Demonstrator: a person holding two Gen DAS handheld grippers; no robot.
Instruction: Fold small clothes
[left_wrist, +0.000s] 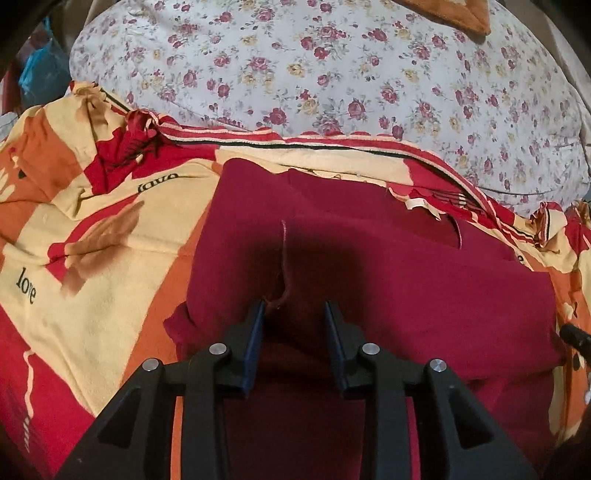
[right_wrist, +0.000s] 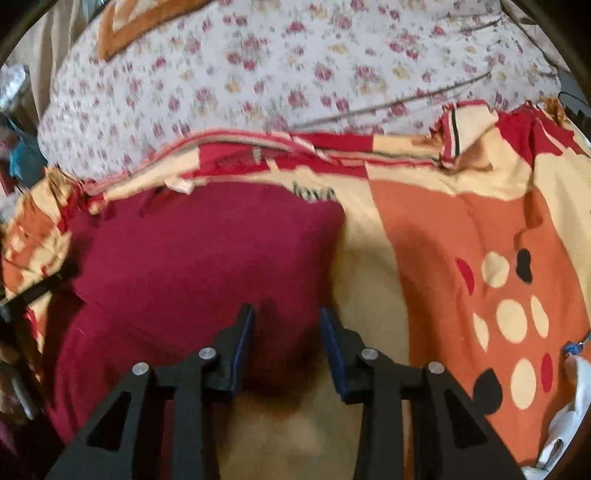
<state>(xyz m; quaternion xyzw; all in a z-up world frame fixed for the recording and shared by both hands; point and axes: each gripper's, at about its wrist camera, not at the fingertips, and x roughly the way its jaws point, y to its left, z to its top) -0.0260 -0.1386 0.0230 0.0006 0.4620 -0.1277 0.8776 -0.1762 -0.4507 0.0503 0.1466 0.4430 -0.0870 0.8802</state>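
A dark red garment (left_wrist: 388, 280) lies partly folded on a red, cream and orange blanket (left_wrist: 92, 258). My left gripper (left_wrist: 294, 308) is open, low over the garment's near part, its jaws either side of a raised fold and seam (left_wrist: 283, 258). In the right wrist view the same garment (right_wrist: 192, 258) lies left of centre. My right gripper (right_wrist: 287, 314) is open over the garment's right edge, with cloth between its jaws. The left gripper's tip (right_wrist: 44, 284) shows at the left edge.
A floral quilt (left_wrist: 332, 74) rises behind the blanket (right_wrist: 461, 240). An orange cushion corner (left_wrist: 461, 14) lies on it. Something white (right_wrist: 569, 417) sits at the right edge of the blanket. Blue clutter (left_wrist: 40, 74) lies beyond the bed's left side.
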